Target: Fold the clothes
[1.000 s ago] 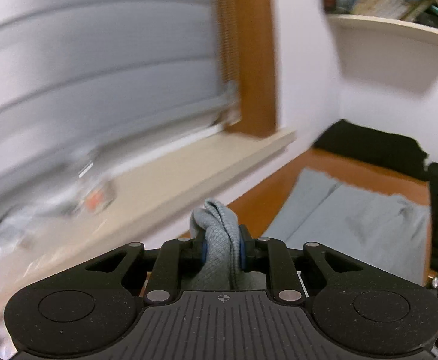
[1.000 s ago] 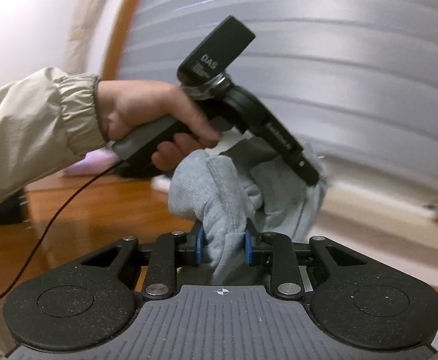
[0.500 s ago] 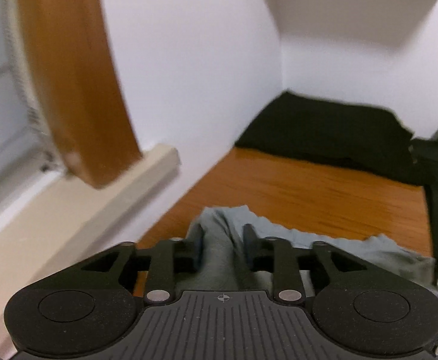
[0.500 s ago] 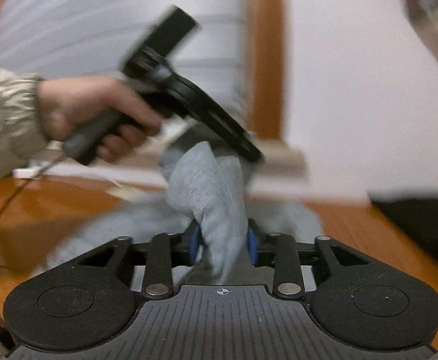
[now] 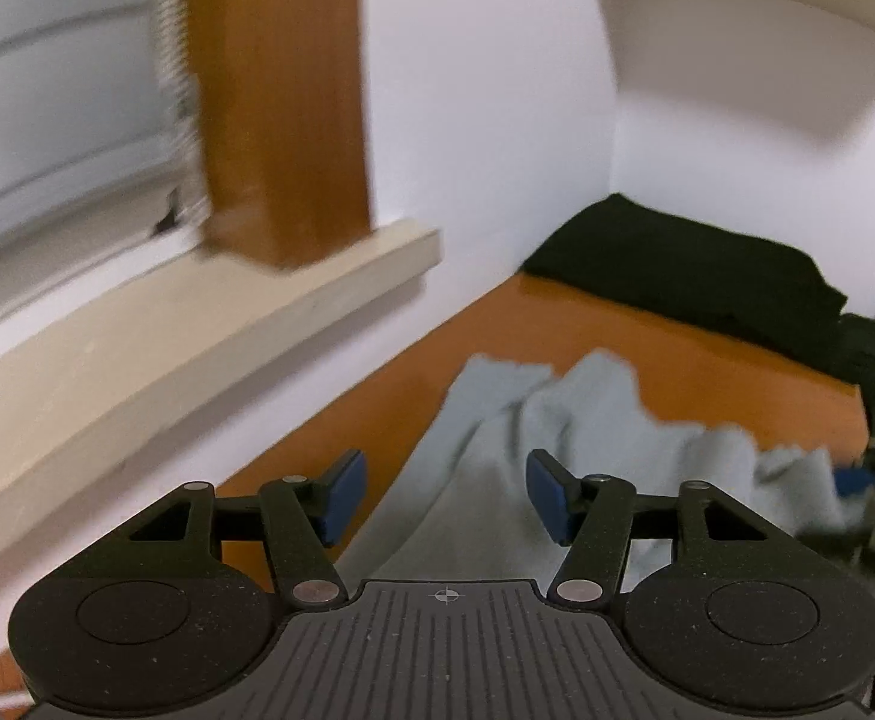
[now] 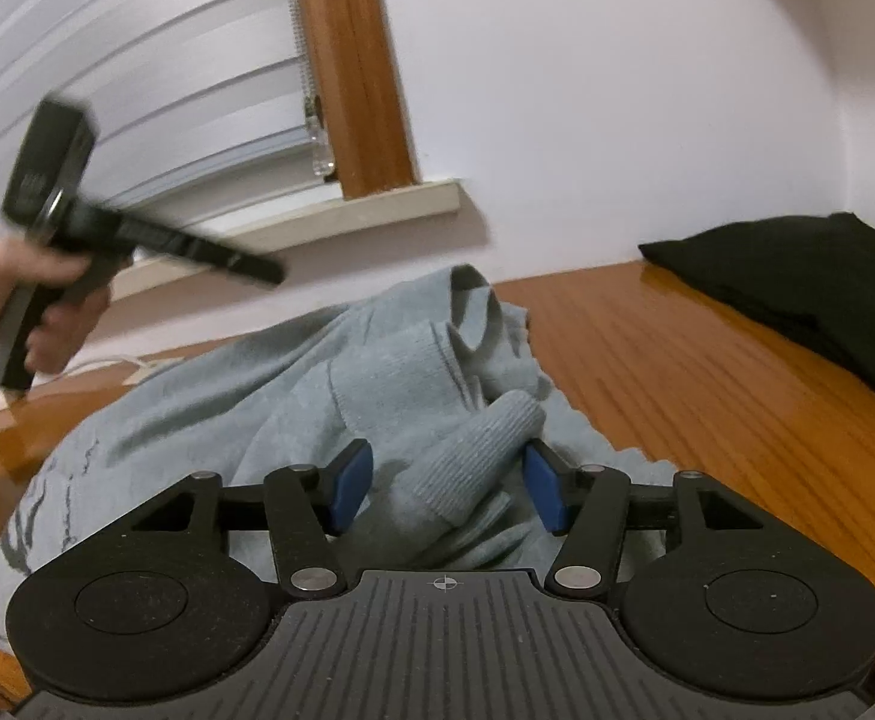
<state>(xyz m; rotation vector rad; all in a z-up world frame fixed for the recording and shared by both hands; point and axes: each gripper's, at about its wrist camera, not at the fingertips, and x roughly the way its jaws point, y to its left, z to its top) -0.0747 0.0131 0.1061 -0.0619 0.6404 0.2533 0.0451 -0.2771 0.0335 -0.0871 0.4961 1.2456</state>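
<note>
Grey sweater (image 6: 293, 396), ribbed cuff (image 6: 473, 450) right-view only

Grey sweater (image 6: 293, 396): soft matt knit cloth, with a coarser ribbed cuff (image 6: 473, 450) and a dark print near one edge. Wooden table (image 6: 695, 372): orange-brown, glossy, with visible grain lines and reflections. Right gripper (image 6: 446, 483) and left gripper (image 5: 446, 495): matt black speckled plastic bodies, ribbed grey centre plate, bright metal pivot pins, smooth blue pads (image 6: 353, 483). Black garment (image 6: 797, 282): dull, dark cloth. Window frame (image 6: 353, 66): smooth varnished wood. Sill (image 5: 137, 324): pale, matt. Wall (image 6: 617, 90): plain white, matt.
</note>
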